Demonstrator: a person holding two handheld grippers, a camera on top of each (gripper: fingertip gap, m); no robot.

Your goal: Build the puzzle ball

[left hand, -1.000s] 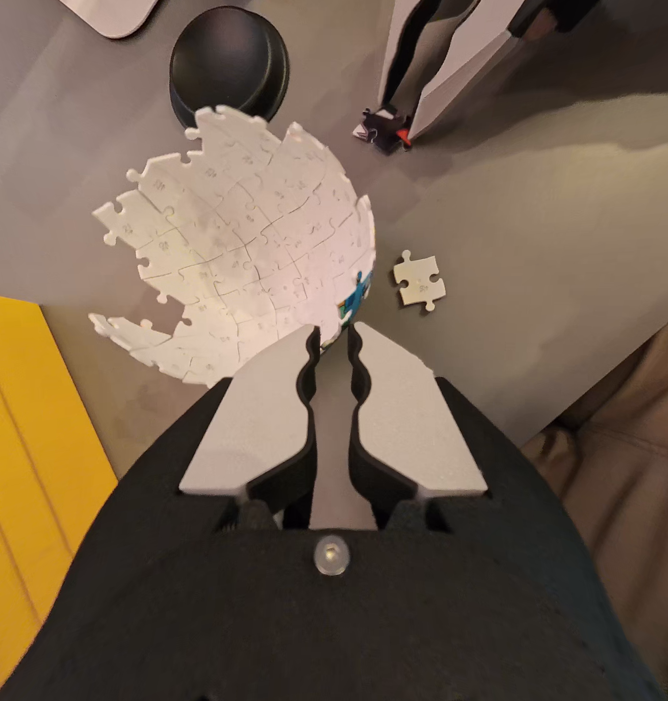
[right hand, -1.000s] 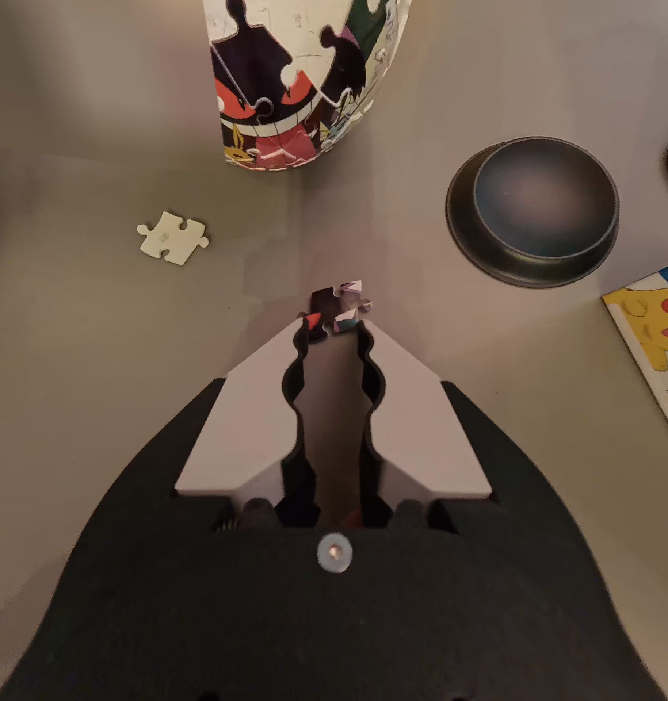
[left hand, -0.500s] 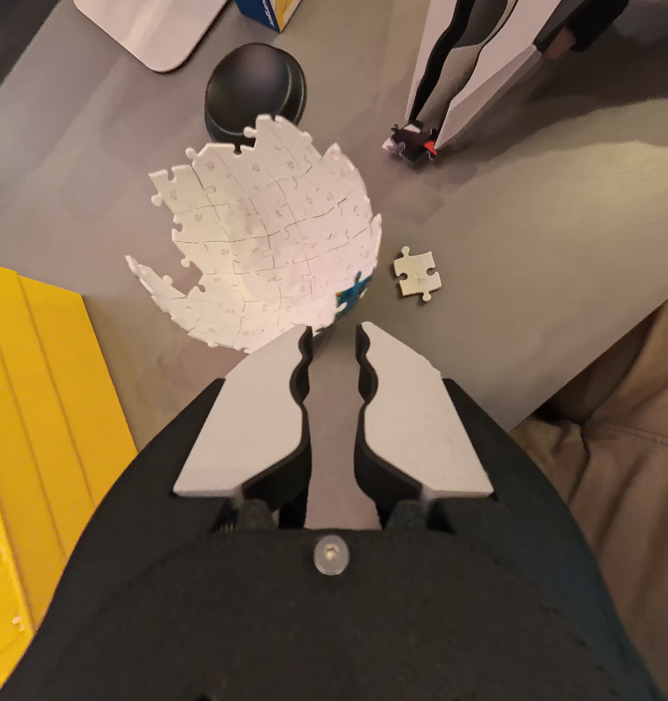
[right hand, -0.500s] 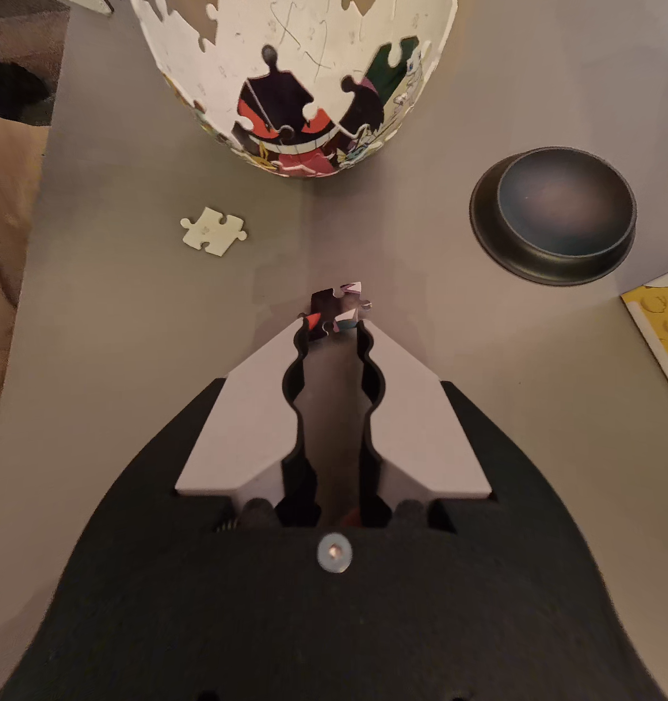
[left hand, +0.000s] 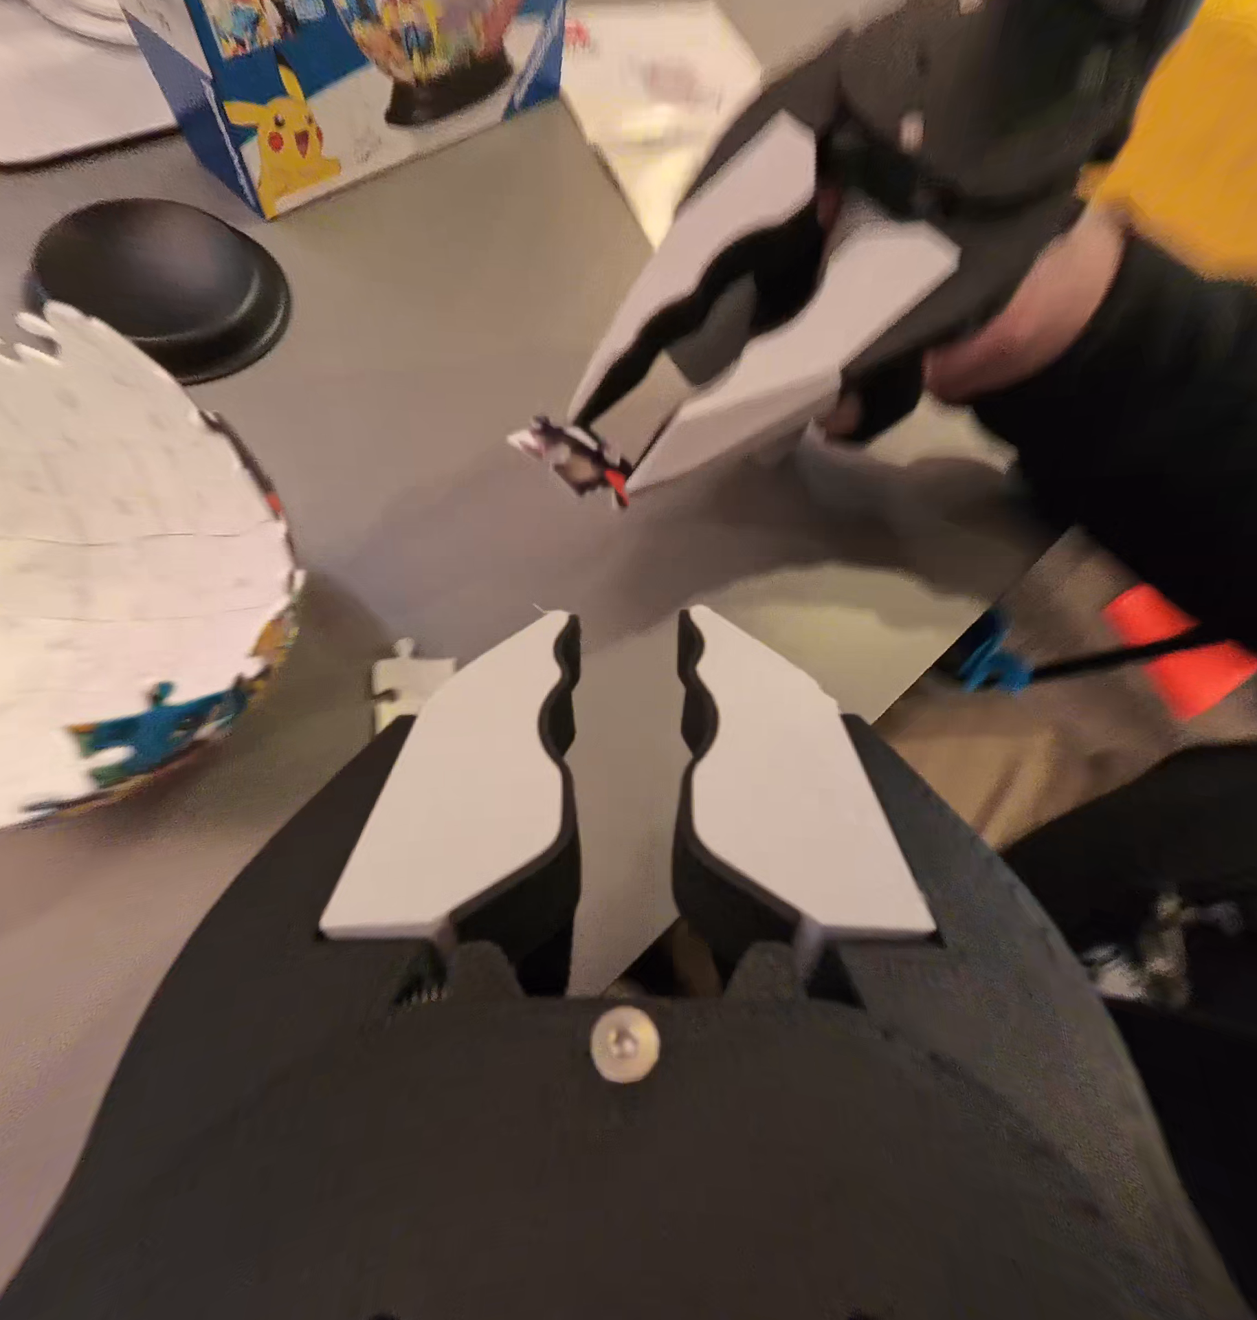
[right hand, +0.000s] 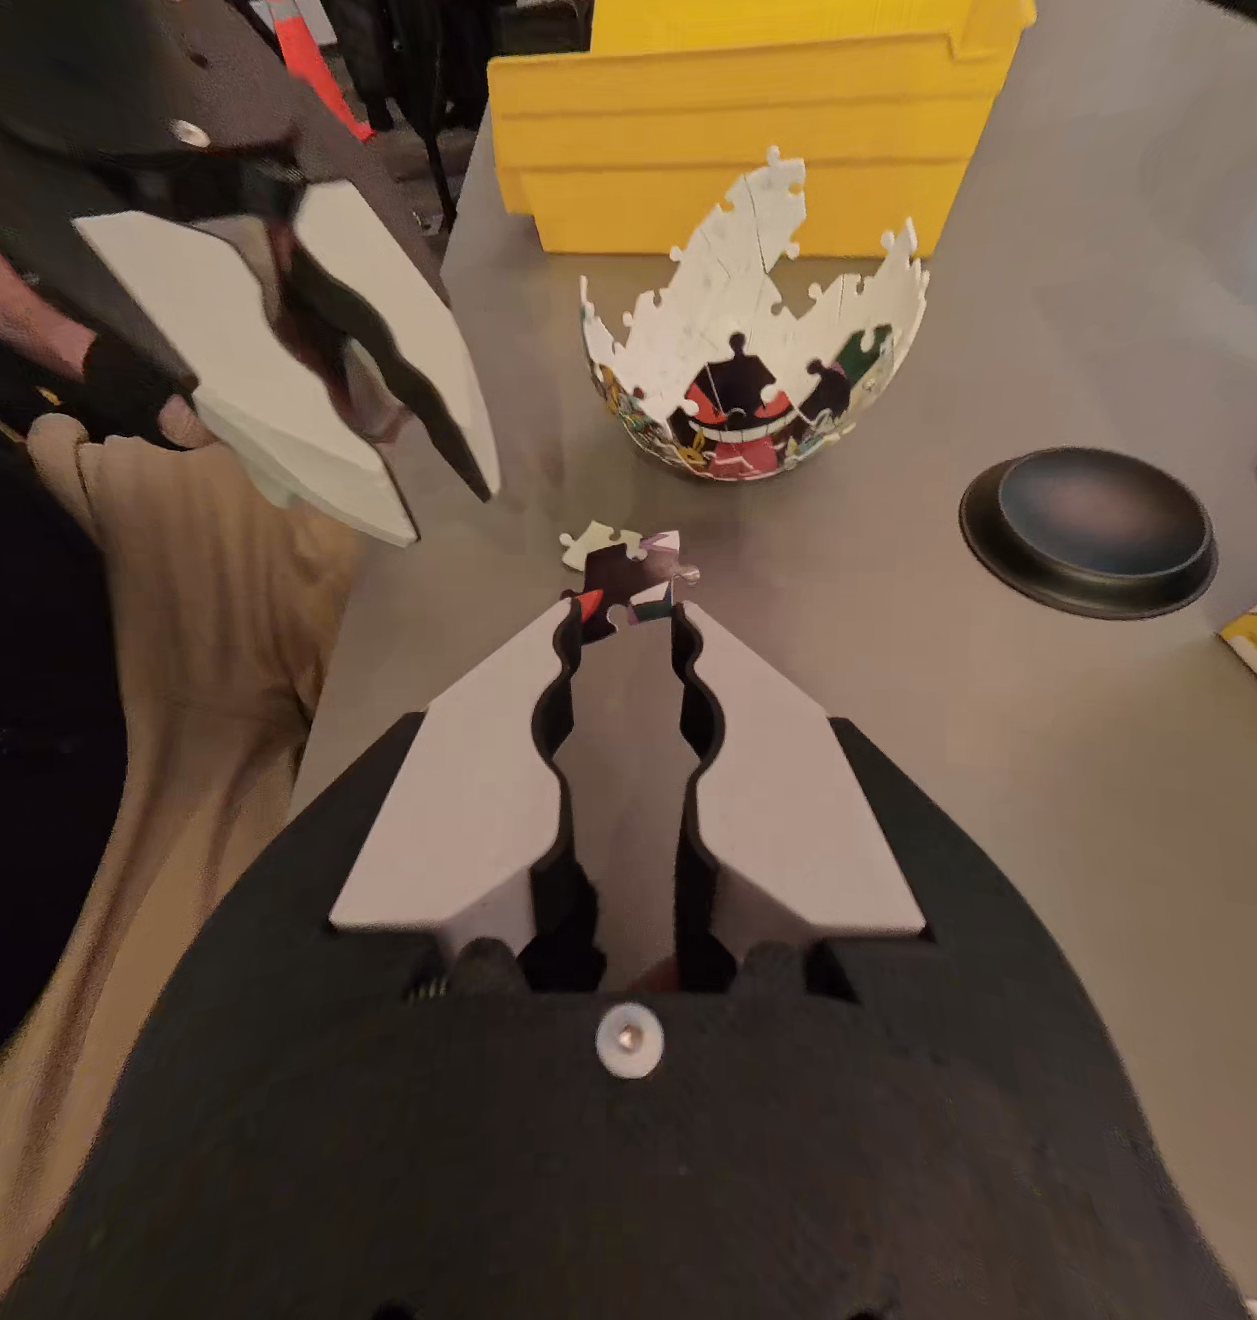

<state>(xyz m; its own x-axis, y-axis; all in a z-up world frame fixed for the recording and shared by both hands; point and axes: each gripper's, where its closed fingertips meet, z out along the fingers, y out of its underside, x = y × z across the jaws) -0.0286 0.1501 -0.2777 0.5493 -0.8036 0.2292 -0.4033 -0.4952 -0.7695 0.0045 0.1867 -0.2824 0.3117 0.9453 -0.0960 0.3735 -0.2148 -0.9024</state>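
The half-built puzzle ball [right hand: 754,357] stands on the grey table [right hand: 968,750] like an open bowl, white inside and with a coloured picture outside. It also shows at the left of the left wrist view [left hand: 111,571]. My right gripper [right hand: 625,614] is shut on a small dark cluster of joined puzzle pieces [right hand: 625,578], held above the table in front of the ball; the cluster also shows in the left wrist view [left hand: 575,457]. My left gripper [left hand: 629,628] is open and empty, to the right of the ball. A loose pale piece [right hand: 597,539] lies on the table.
A black round stand [right hand: 1089,536] sits right of the ball. A yellow bin [right hand: 754,107] stands behind the ball. The puzzle box [left hand: 340,93] is at the table's far side. The table edge and a person's lap [right hand: 182,643] are close by.
My left gripper has drawn away from the ball's rim, swung right and opened wider. My right gripper has pulled back from the ball, still holding the piece cluster.
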